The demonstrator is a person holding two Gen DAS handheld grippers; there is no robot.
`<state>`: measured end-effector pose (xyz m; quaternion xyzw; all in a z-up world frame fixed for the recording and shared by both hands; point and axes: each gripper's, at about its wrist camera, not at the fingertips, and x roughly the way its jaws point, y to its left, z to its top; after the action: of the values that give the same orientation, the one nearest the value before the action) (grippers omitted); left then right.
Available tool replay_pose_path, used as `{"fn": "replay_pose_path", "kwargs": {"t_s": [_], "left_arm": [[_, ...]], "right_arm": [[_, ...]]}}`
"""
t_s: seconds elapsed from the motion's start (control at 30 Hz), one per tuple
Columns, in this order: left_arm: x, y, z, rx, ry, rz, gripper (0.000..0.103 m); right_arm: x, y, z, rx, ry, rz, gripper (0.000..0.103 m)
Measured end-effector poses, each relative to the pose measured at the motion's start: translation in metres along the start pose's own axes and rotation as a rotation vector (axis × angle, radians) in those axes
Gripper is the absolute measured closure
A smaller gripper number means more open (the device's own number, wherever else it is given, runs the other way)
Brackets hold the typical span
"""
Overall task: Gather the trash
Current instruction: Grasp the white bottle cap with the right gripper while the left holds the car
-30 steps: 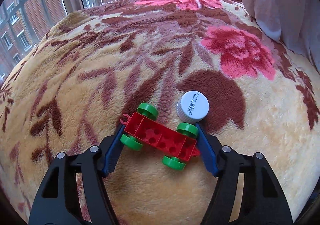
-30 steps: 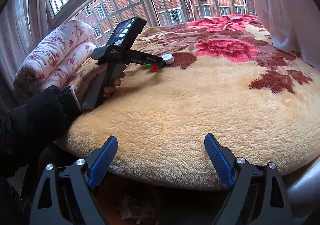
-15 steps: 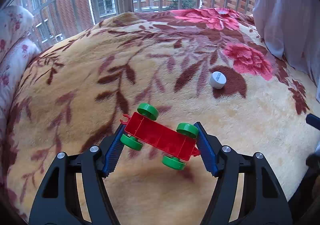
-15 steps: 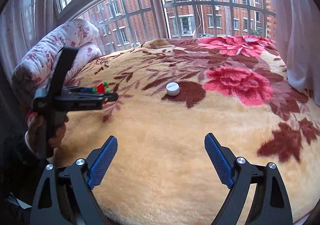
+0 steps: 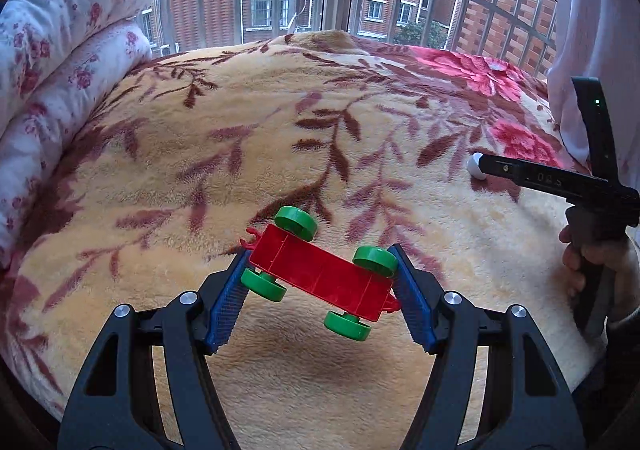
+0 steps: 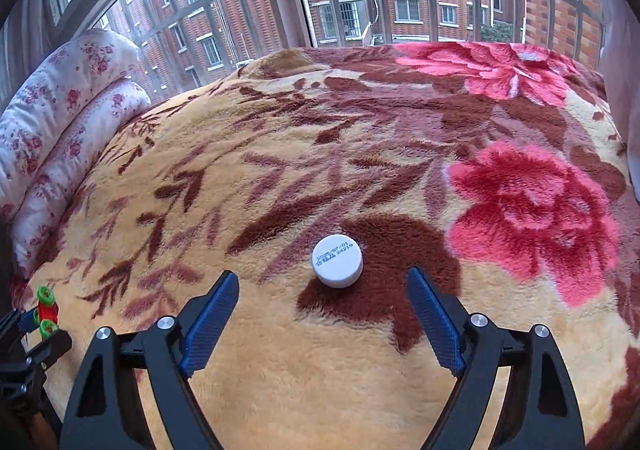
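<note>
My left gripper (image 5: 320, 282) is shut on a red toy cart with green wheels (image 5: 320, 274) and holds it above the floral blanket (image 5: 280, 129). A white bottle cap (image 6: 337, 260) lies on a brown patch of the blanket. My right gripper (image 6: 322, 310) is open, its blue pads on either side just short of the cap. In the left wrist view the right gripper (image 5: 484, 167) reaches in from the right, with the cap (image 5: 474, 166) at its tip. The held cart also shows at the left edge of the right wrist view (image 6: 45, 310).
A rolled white floral quilt (image 5: 60, 61) lies along the left side of the bed. A barred window (image 6: 360, 1) stands behind the bed. A white curtain (image 5: 592, 29) hangs at the right. The blanket's front edge drops off below the grippers.
My left gripper lifted the cart off the blanket and drew back to the left. My right gripper moved forward across the bed up to the white cap.
</note>
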<state>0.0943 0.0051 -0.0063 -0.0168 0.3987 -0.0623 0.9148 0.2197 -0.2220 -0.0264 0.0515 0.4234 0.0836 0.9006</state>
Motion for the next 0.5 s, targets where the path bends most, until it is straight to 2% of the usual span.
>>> {"fn": "replay_pose_path", "kwargs": {"t_s": [0.13, 0.2, 0.33, 0.37, 0.4, 0.47, 0.5], "left_arm": [[0.008, 0.0, 0.003, -0.007, 0.0, -0.002, 0.037], [0.012, 0.0, 0.006, -0.008, -0.004, 0.003, 0.037], [0.018, -0.001, 0.008, -0.003, -0.005, 0.003, 0.037], [0.02, -0.001, 0.008, -0.001, -0.004, 0.005, 0.037], [0.021, -0.002, 0.007, 0.002, -0.004, 0.008, 0.037], [0.024, -0.002, 0.006, 0.009, -0.002, 0.019, 0.037], [0.025, -0.002, 0.005, 0.01, 0.0, 0.022, 0.037]], "right_arm": [[0.023, -0.001, 0.008, 0.029, 0.042, -0.022, 0.032], [0.031, -0.002, 0.01, 0.041, 0.059, -0.028, 0.041], [0.043, -0.002, 0.009, 0.047, 0.086, -0.058, 0.047], [0.044, -0.003, 0.009, 0.046, 0.084, -0.062, 0.051], [0.044, -0.003, 0.009, 0.049, 0.083, -0.068, 0.06], [0.045, -0.004, 0.009, 0.053, 0.079, -0.086, 0.071], [0.045, -0.004, 0.009, 0.053, 0.077, -0.089, 0.072]]}}
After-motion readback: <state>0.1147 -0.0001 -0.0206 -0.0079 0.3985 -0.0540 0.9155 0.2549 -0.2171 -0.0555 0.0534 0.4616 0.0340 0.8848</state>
